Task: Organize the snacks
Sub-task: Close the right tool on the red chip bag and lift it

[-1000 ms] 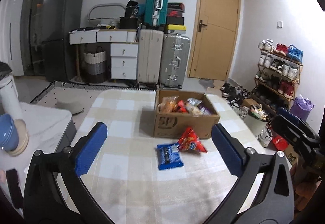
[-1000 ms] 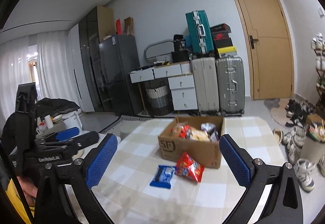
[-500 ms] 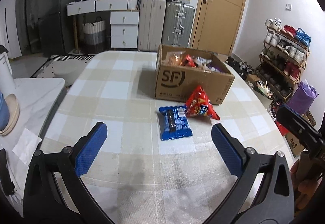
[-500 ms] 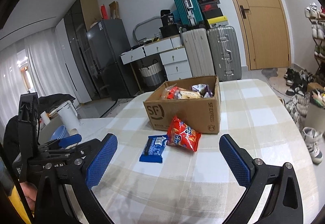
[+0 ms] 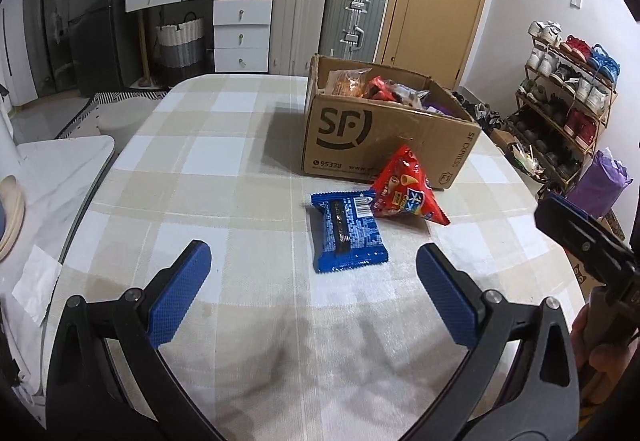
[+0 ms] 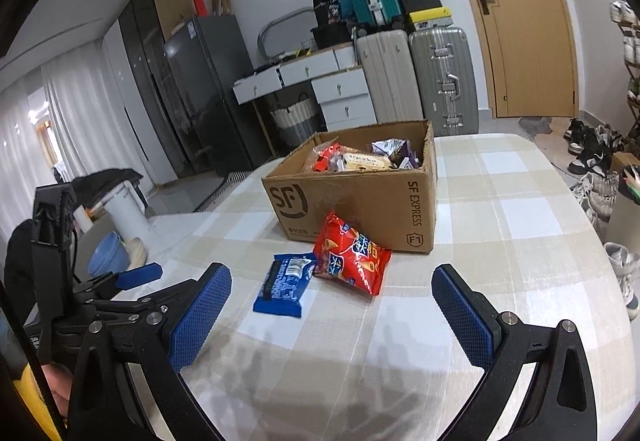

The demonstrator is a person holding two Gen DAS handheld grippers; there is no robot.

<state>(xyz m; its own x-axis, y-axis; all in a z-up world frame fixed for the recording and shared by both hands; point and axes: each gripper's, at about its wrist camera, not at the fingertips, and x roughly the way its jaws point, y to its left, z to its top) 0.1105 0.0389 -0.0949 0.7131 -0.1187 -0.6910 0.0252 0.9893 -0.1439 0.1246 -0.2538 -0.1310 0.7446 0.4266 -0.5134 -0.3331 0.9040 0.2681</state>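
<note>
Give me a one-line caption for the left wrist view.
Open left gripper above checked table, facing blue packet and red bag before snack-filled cardboard box.

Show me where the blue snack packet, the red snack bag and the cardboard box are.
blue snack packet [image 5: 347, 231], left wrist view, middle of the wrapper.
red snack bag [image 5: 404, 191], left wrist view, centre of its front face.
cardboard box [image 6: 352, 201], right wrist view, bare front wall.

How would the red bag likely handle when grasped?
The red bag looks puffed and peaked, so it is probably light and would crumple under a pinch. Its glossy film may slip. It leans against the box, so a push might slide it.
</note>
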